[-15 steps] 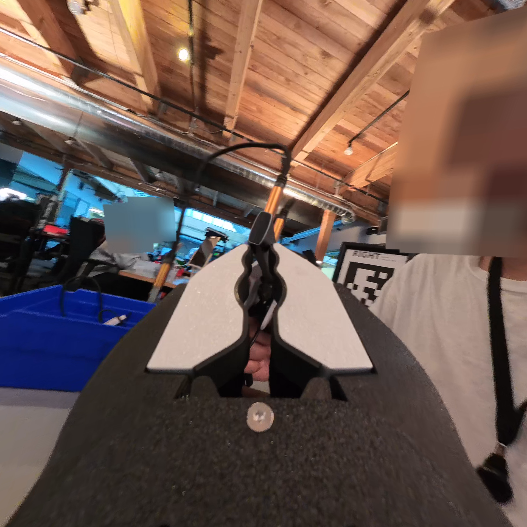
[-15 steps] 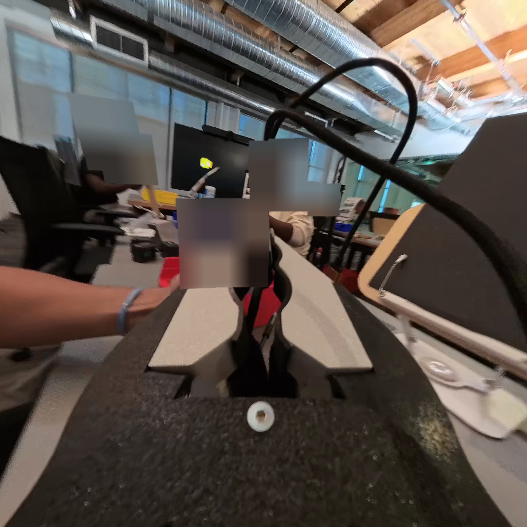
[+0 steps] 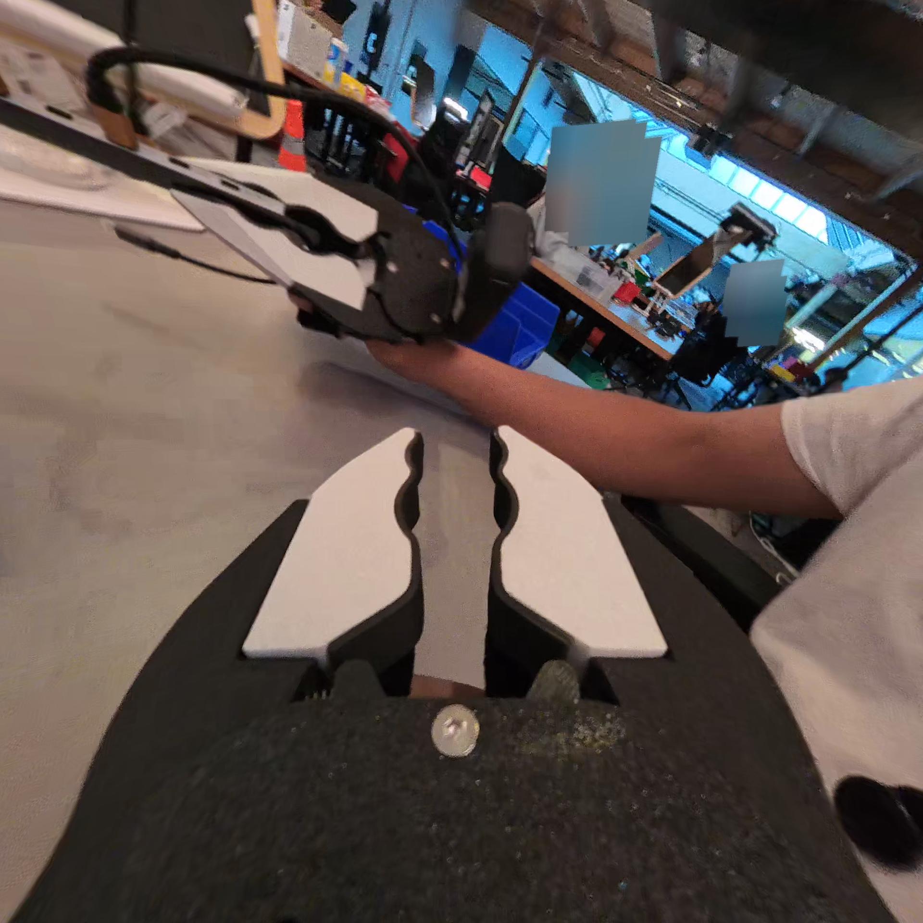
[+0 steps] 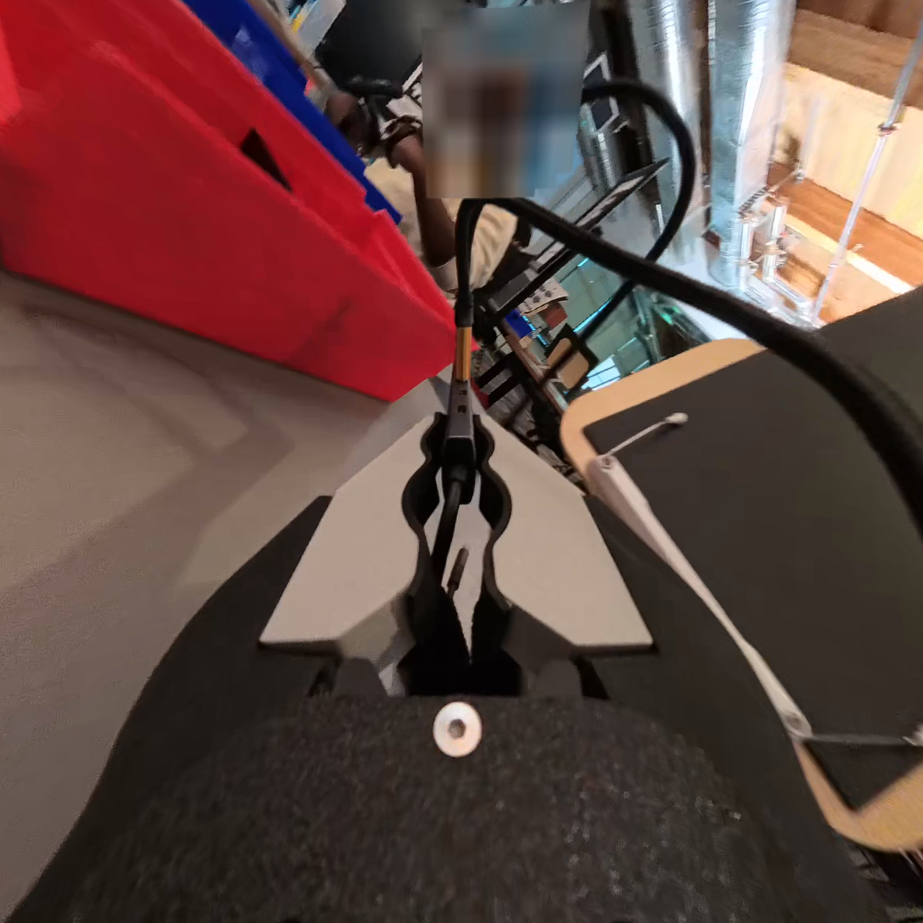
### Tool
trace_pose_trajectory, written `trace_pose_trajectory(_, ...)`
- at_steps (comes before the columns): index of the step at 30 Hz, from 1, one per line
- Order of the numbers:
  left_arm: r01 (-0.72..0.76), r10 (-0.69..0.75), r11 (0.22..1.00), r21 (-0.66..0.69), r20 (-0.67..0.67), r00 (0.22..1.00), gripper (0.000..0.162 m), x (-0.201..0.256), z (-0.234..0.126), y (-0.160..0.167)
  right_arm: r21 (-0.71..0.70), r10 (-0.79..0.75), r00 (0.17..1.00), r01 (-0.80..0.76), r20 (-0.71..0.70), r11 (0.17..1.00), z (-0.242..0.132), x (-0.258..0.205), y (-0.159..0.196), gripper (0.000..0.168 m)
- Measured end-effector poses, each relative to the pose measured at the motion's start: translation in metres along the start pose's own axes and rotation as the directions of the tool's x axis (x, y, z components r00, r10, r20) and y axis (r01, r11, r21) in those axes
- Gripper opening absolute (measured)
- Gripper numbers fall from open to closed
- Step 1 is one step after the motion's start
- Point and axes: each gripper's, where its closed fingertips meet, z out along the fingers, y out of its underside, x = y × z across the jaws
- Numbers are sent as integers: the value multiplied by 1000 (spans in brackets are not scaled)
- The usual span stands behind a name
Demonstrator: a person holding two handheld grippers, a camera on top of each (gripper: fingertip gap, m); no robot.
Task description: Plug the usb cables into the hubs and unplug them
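Left claw (image 3: 455, 439), pinching a connector 0.5 s ago, now gapes empty over tabletop (image 3: 125, 449); right claw (image 4: 458, 424) still clamps cable connector (image 4: 458, 437).

A black cable (image 4: 589, 239) with a gold-banded plug (image 4: 462, 399) stands pinched upright in the right tool (image 4: 457, 439), looping overhead.

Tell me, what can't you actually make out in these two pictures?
- Where the black cable ends: cut off by the right wrist view's right edge.
- Inside the red bin: hidden by its own wall.
- The far workbench's clutter in the left wrist view: too small and blurred.
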Motion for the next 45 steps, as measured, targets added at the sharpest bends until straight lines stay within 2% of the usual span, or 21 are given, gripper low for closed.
trace_pose_trajectory(3, 104, -105, 994, 23, 104, 989, 25, -20, -36, 16, 3, 24, 997, -25, 69, 1000, 22, -18, 15, 8)
trace_pose_trajectory(7, 98, -111, 992, 75, 197, 974, 25, -49, -63, 1, 11, 102, 989, -104, 106, 995, 26, -15, 17, 8)
trace_pose_trajectory(12, -5, 24, 999, -48, 389, 921, 27, -83, -80, 5, 42, 126, 987, -131, 99, 990, 20, -13, 11, 8)
trace_pose_trajectory(15, -110, 213, 963, -245, 450, 867, 44, -98, -88, -7, 33, 134, 987, -138, 94, 990, 21, -12, 13, 8)
trace_pose_trajectory(17, -192, 380, 881, -433, 404, 832, 42, -111, -93, -20, 36, 145, 985, -149, 91, 988, 20, -10, 13, 8)
trace_pose_trajectory(21, -357, 659, 608, -709, 199, 725, 34, -153, -90, -61, 42, 187, 979, -190, 81, 981, 19, -4, 14, 8)
trace_pose_trajectory(24, -381, 649, 431, -818, -12, 761, 34, -187, -77, -61, 44, 208, 975, -211, 77, 976, 19, -2, 14, 8)
trace_pose_trajectory(27, -308, 619, 360, -881, -22, 785, 35, -234, -66, -57, 42, 202, 976, -206, 82, 978, 19, -3, 14, 8)
trace_pose_trajectory(31, -254, 644, 353, -901, 37, 764, 37, -275, -58, -48, 39, 185, 978, -189, 94, 981, 20, -7, 14, 8)
trace_pose_trajectory(36, -242, 639, 379, -893, 63, 766, 39, -288, -48, -25, 38, 203, 974, -208, 97, 977, 20, -6, 15, 8)
trace_pose_trajectory(37, -245, 637, 403, -882, 78, 767, 33, -290, -45, -26, 39, 209, 973, -213, 96, 976, 20, -5, 15, 8)
trace_pose_trajectory(40, -248, 665, 408, -879, 100, 740, 19, -298, -46, -28, 38, 216, 972, -220, 98, 975, 20, -5, 15, 8)
trace_pose_trajectory(45, -264, 698, 445, -856, 147, 700, 11, -303, -45, -30, 33, 197, 975, -201, 108, 979, 21, -8, 15, 8)
